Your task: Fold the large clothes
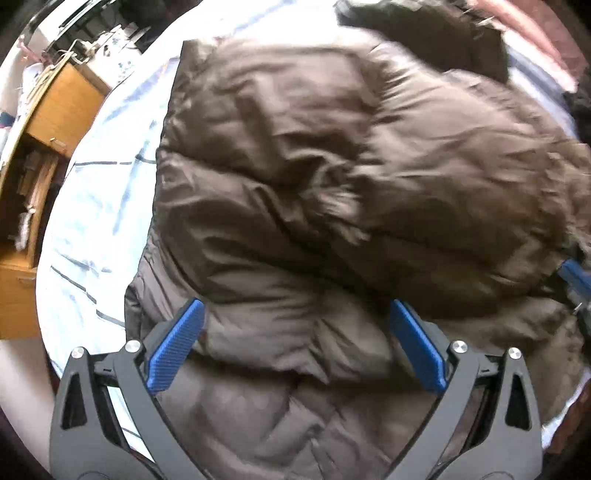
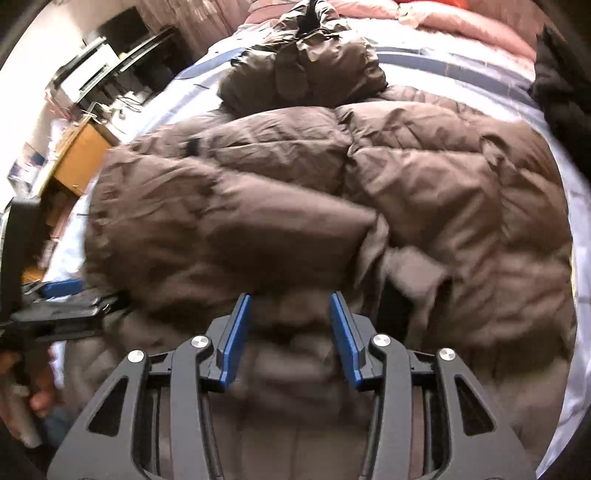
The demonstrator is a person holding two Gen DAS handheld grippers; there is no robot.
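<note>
A brown puffer jacket (image 1: 332, 147) (image 2: 406, 184) lies spread on the bed, its hood (image 2: 306, 70) at the far end. One sleeve lies folded across the body, its cuff (image 2: 417, 269) near the middle. My left gripper (image 1: 295, 306) hovers over the jacket's near part with its blue pads wide apart, gripping nothing. My right gripper (image 2: 291, 299) points down at the jacket's near edge, jaws partly apart; blurred fabric lies below them, not pinched. The left gripper (image 2: 62, 291) also shows at the left of the right wrist view, and the right gripper (image 1: 574, 280) at the right edge of the left wrist view.
The bed has a pale blue striped sheet (image 1: 103, 203) (image 2: 461, 66). A wooden desk (image 1: 62, 107) (image 2: 81, 158) stands beside the bed on the left. A pink duvet (image 2: 461, 22) and a dark garment (image 2: 561, 85) lie at the far side. A person's hand (image 2: 40, 398) holds the left tool.
</note>
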